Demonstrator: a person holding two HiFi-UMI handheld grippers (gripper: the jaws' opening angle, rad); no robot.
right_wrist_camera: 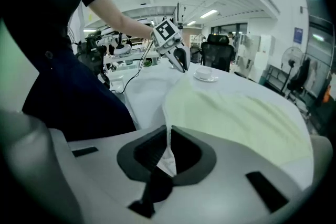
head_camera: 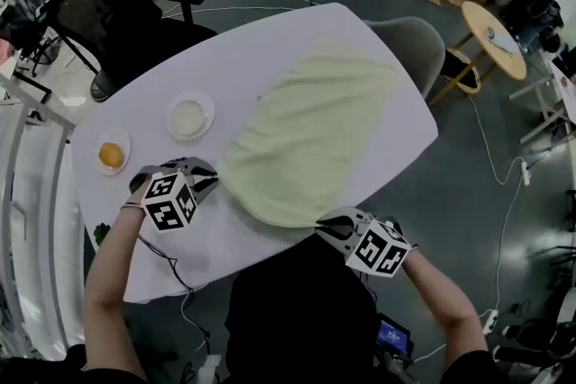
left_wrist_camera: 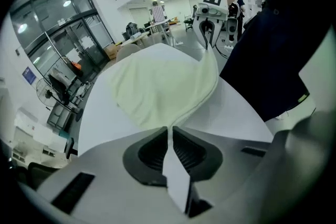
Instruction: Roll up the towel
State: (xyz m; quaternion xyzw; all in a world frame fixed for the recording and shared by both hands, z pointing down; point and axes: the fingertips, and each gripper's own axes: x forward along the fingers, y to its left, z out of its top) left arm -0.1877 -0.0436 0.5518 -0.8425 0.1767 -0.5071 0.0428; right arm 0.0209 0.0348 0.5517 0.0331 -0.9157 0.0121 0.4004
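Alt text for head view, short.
The left gripper and right gripper each clamp a near corner of a pale green towel on a white table. A white dish and an orange-filled dish sit to its left.

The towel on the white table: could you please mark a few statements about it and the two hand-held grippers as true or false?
1. The towel is already rolled into a tight roll. False: it lies mostly spread out on the table.
2. The left hand-held gripper is shut on a near corner of the towel. True.
3. The right hand-held gripper is open and empty. False: it is shut on the towel's other near corner.
4. A small plate holding something orange sits on the table to the left of the towel. True.
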